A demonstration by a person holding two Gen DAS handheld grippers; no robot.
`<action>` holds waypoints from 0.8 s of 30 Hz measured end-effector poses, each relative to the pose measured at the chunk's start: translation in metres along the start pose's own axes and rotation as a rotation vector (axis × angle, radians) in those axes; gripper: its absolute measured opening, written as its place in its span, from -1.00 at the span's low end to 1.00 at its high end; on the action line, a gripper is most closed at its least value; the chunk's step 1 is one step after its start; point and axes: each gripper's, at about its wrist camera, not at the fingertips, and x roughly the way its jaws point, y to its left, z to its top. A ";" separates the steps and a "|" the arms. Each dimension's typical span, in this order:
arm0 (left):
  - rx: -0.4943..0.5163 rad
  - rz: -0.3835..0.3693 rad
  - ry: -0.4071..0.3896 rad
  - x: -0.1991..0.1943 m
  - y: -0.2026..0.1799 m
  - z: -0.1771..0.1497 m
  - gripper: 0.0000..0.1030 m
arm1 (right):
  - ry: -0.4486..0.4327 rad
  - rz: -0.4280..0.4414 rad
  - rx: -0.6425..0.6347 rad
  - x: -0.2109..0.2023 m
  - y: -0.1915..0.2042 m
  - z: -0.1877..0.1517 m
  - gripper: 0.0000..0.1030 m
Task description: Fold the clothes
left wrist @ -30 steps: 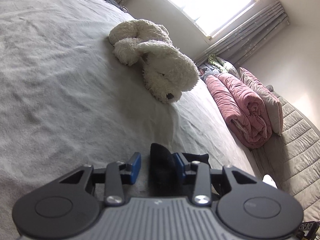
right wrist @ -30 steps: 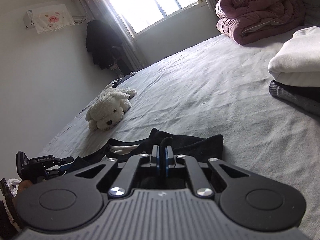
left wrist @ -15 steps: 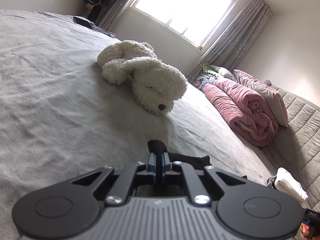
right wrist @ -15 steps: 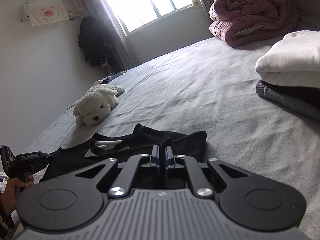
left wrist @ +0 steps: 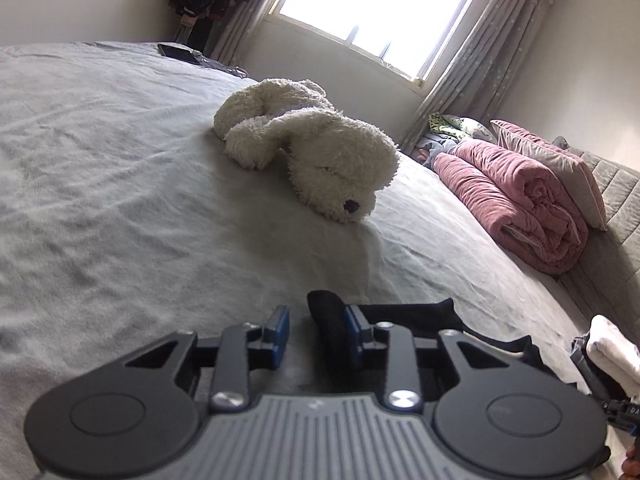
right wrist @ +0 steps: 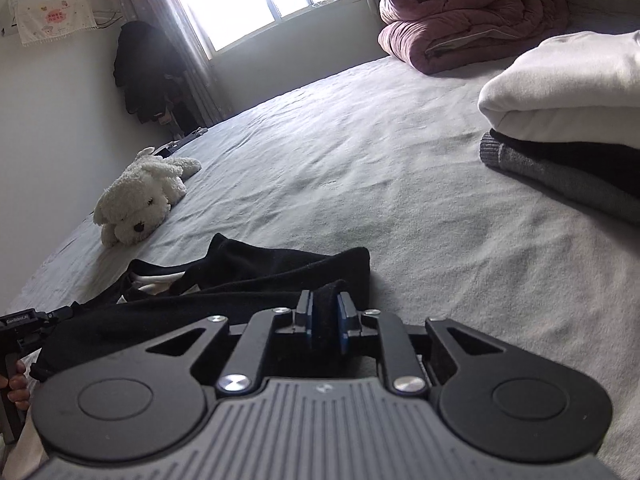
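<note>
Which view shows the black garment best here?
The right wrist view: the black garment spreads across the grey bed, a fold between the right gripper pads. The left wrist view shows only a fold and edge beside the open left gripper.
</note>
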 end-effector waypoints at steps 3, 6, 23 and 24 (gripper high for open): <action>0.078 0.009 0.004 -0.011 -0.012 0.005 -0.33 | -0.019 -0.001 -0.010 -0.011 0.008 0.004 -0.34; 0.101 0.000 0.021 -0.022 -0.019 0.010 -0.34 | -0.004 0.002 -0.050 -0.017 0.026 0.006 -0.34; 0.282 -0.090 0.308 -0.066 -0.017 -0.036 -0.39 | 0.175 -0.081 -0.233 -0.026 0.077 -0.037 -0.41; 0.271 -0.100 0.315 -0.068 -0.015 -0.036 -0.39 | 0.174 -0.091 -0.232 -0.028 0.079 -0.038 -0.37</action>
